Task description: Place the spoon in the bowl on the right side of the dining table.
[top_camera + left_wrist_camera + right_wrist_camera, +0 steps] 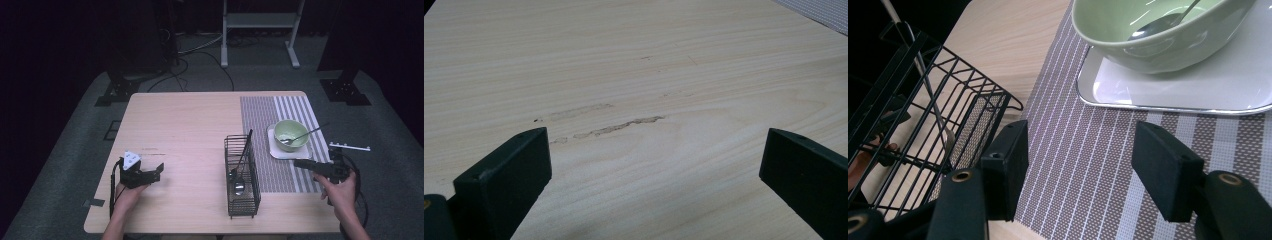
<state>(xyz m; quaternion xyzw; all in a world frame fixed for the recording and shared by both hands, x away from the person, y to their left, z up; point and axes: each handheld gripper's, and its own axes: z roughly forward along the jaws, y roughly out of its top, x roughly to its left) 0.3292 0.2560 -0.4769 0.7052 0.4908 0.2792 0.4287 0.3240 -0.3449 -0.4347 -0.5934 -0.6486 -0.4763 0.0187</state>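
Spoon (300, 136): in the green bowl (290, 134), middle right of the high view, handle poking out to the right.
Bowl: sits on a white plate (278, 151) on my striped mat (287, 172).
My right gripper (300, 163): jaws spread wide, holding nothing, just below the plate.
My left gripper (159, 171): jaws spread wide over the bare table (190, 125), lower left.
Wire basket (242, 176): bottom middle, with spoons inside.

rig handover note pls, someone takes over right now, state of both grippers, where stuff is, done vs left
Left gripper: open, holding nothing, low over bare table at the left.
Right gripper: open, holding nothing, over the striped mat, pointing at the green bowl.
Bowl sits on a white square plate; one spoon lies in it.
Black wire basket at centre holds more utensils.
Done, as it looks: one spoon in the bowl. Left: probably the basket's utensils; neither gripper is touching anything.
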